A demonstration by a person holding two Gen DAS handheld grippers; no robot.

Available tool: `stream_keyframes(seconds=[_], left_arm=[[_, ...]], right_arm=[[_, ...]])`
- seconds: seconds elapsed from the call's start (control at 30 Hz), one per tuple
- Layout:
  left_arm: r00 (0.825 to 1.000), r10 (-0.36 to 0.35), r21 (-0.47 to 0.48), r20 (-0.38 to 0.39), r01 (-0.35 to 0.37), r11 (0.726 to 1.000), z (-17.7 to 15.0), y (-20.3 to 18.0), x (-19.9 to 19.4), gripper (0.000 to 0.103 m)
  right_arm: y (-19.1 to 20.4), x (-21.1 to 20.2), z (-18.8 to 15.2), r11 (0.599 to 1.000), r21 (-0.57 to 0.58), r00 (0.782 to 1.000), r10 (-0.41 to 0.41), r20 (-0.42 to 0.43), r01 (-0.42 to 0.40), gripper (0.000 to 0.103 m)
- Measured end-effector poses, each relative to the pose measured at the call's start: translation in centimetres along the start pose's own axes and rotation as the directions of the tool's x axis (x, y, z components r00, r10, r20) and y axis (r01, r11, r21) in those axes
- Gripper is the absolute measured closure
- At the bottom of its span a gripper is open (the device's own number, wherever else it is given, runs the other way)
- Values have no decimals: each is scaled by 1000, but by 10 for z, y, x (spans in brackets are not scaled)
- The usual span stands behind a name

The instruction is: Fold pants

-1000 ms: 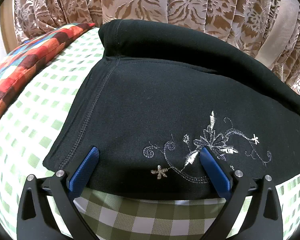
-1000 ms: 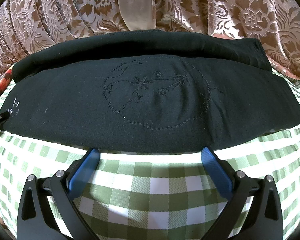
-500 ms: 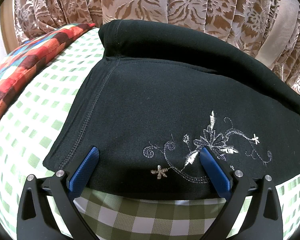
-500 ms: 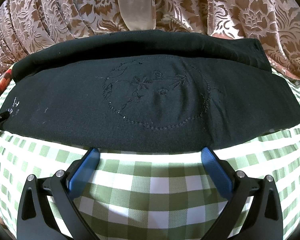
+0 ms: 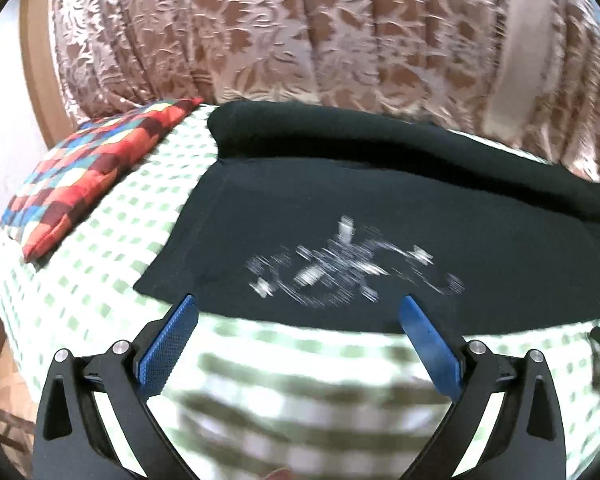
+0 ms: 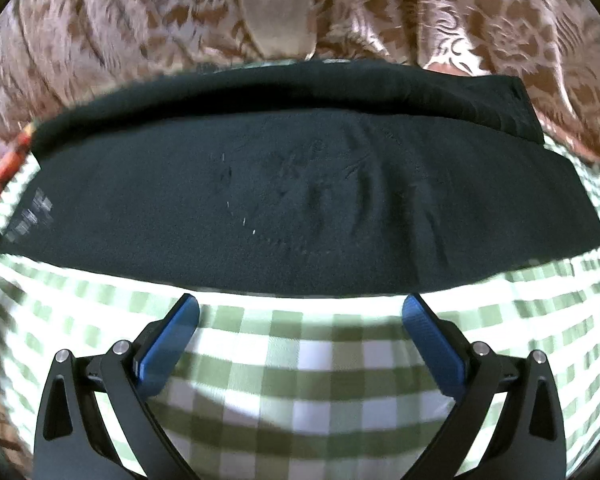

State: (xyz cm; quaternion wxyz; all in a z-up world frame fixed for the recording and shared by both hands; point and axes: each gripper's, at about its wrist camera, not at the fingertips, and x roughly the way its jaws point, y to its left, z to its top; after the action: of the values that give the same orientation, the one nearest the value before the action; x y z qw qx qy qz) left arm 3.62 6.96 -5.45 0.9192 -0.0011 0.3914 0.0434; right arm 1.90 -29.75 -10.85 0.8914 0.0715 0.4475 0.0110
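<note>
The black pants (image 5: 380, 192) lie folded in a long band on the green-and-white checked cloth (image 5: 300, 360), with white floral embroidery (image 5: 352, 268) near their front edge. They also show in the right wrist view (image 6: 300, 208), with dark stitched embroidery. My left gripper (image 5: 297, 312) is open and empty, its blue fingertips (image 5: 179, 320) at the pants' front edge. My right gripper (image 6: 300, 312) is open and empty, just short of the pants' front edge. Both views are motion-blurred.
A red patchwork cushion (image 5: 95, 168) lies on the cloth to the left of the pants. A brown floral curtain (image 5: 320, 32) hangs close behind the surface, also in the right wrist view (image 6: 460, 20). The checked surface's left edge (image 5: 3, 312) drops off.
Both grippers have pulled back and up from the pants. The left fingertips were over the embroidered edge and now sit at its front border. Both stay open.
</note>
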Motion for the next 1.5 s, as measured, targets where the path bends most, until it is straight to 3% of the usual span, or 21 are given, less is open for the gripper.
stream_keyframes(seconds=[0.17,0.23,0.27,0.4,0.5,0.57,0.63,0.7,0.73,0.77,0.83,0.9,1.0,1.07,1.13,1.2,1.23,1.3,1.37,1.4,1.5], left_arm=[[991,-120,-5,-57,120,993,-19,-24,-10,3],[985,-158,-3,-74,159,987,-24,-29,-12,3],[980,-180,-1,-89,181,984,-24,-30,-12,3],[980,-190,0,-61,190,982,-23,-23,-19,3],[980,-191,-47,-54,188,981,-22,-9,-19,3],[977,-201,-91,-70,195,977,-22,2,-15,3],[969,-233,-137,-77,221,965,-21,13,-12,3],[976,-206,-174,-76,190,966,-20,28,-10,3],[975,-212,-203,-68,194,960,-20,36,-9,3],[974,-218,-238,-65,197,951,-19,45,-7,3],[976,-200,-284,-83,169,944,-17,61,-1,3],[982,-159,-302,-98,123,945,-13,74,6,3],[980,-171,-372,-99,123,920,-6,88,17,3],[979,-175,-419,-100,118,900,-2,95,27,4],[974,-188,-466,-125,109,878,0,100,41,11],[967,-215,-508,-140,116,853,1,104,52,37],[966,-216,-516,-140,115,849,2,104,55,40],[967,-220,-507,-131,126,853,6,102,58,79],[966,-234,-512,-112,146,847,7,103,57,95],[967,-233,-507,-101,152,849,8,104,54,97],[973,-221,-470,-60,167,867,9,104,39,98]], right_arm=[[-68,-35,11,956,233,984,176,41,-180,2],[-112,-47,12,906,357,974,211,80,-226,2],[-144,-53,10,859,443,967,231,109,-255,2],[-215,-60,3,787,587,981,132,140,-190,2],[-255,-42,4,725,666,984,124,128,-178,5],[-266,-26,8,705,693,988,105,110,-152,24],[-277,-8,12,670,724,987,117,113,-162,27],[-279,-1,17,674,721,987,103,124,-161,27],[-279,1,22,673,720,986,105,132,-168,33],[-278,3,27,678,715,985,105,134,-170,52],[-279,5,28,687,713,990,82,113,-138,68],[-284,5,21,688,714,991,84,104,-133,71],[-287,6,17,681,718,989,96,112,-147,70],[-289,7,15,666,728,987,110,120,-162,63],[-290,8,16,660,731,985,121,125,-174,60],[-286,9,21,685,713,989,106,106,-149,59],[-284,10,23,696,705,991,97,97,-137,63],[-281,10,26,718,688,994,74,80,-109,77],[-280,6,28,730,677,995,60,82,-99,89],[-280,2,28,737,670,995,50,85,-94,95],[-280,-11,27,749,656,994,33,100,-91,96]])
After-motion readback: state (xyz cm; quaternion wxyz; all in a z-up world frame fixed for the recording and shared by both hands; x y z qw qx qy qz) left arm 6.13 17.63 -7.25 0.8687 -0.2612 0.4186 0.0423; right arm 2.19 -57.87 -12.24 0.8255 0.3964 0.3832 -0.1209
